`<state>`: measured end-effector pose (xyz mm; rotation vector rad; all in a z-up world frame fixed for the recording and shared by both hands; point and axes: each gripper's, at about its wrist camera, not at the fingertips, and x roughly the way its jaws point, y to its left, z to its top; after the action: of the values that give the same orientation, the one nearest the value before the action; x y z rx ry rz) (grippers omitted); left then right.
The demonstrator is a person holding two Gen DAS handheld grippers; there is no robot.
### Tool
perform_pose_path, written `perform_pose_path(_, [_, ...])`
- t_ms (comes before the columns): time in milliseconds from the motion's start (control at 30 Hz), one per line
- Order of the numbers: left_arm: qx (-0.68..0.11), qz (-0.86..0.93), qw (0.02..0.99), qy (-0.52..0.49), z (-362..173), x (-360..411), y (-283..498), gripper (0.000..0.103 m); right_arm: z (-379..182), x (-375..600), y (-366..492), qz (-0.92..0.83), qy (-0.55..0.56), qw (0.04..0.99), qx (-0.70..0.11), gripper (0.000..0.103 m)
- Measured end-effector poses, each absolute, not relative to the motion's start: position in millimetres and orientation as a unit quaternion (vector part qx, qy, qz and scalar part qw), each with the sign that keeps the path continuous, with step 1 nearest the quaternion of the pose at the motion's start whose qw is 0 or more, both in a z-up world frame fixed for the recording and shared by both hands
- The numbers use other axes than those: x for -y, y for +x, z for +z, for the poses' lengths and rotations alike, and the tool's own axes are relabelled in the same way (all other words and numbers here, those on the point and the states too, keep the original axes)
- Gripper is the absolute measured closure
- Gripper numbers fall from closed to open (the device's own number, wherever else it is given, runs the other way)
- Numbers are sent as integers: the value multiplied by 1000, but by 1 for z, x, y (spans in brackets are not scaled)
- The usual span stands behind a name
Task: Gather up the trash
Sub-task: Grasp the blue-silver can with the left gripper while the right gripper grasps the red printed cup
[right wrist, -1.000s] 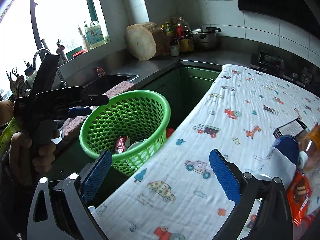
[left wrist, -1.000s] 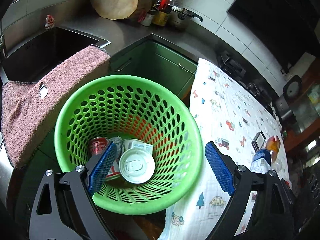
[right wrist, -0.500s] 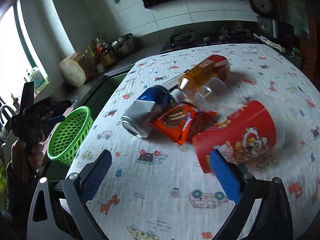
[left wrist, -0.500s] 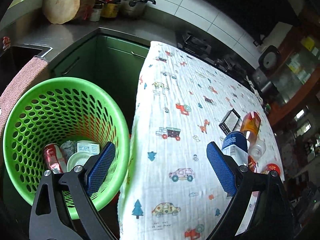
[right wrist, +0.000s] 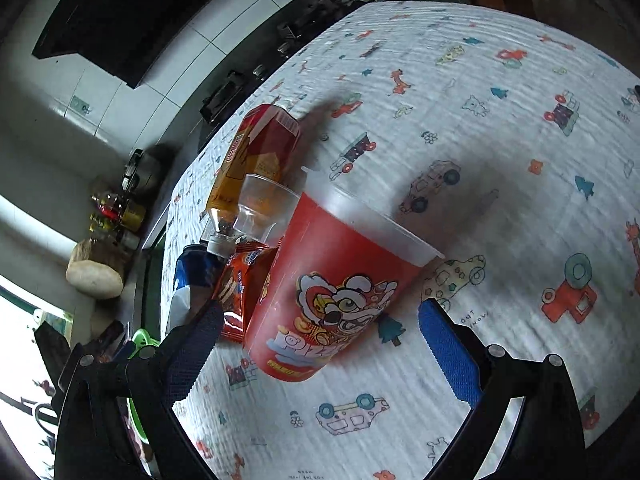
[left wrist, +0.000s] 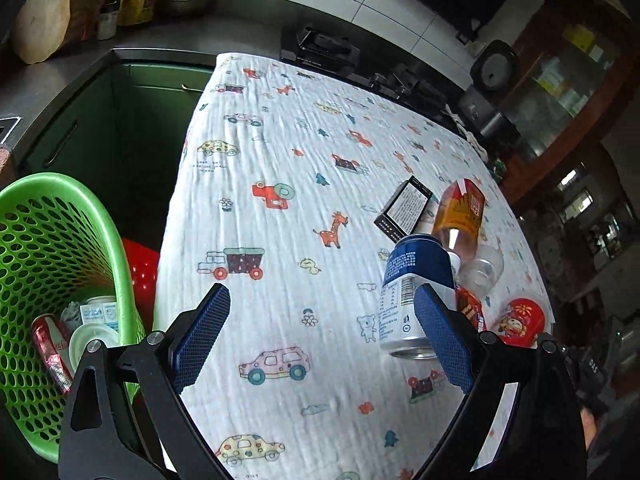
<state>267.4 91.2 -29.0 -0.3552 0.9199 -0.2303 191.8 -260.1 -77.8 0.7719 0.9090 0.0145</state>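
Facing your cartoon-print tablecloth (left wrist: 280, 152) beside the kitchen counter (left wrist: 160, 40), both grippers gape empty; your right gripper (right wrist: 320, 344) straddles the tipped red cup (right wrist: 328, 296); green basket (left wrist: 60, 216) sits left, holding trash.

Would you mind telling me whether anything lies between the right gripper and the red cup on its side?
Nothing visible does: the right gripper is open with the red cup lying directly between its fingers; the snack wrapper lies beside it.
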Motion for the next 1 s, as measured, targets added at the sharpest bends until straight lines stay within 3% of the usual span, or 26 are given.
perform_pose_path(400, [-465, -153, 863, -125, -37, -45, 287, 11, -96, 265, 217, -34, 438, 792, -424, 9])
perform_pose_path(533, [-474, -163, 858, -110, -41, -25, 296, 11, -104, 268, 224, -38, 456, 782, -425, 25])
perform_pose_path(1000, [-512, -178, 839, -54, -63, 37, 320, 11, -105, 269, 238, -1, 434, 785, -443, 28])
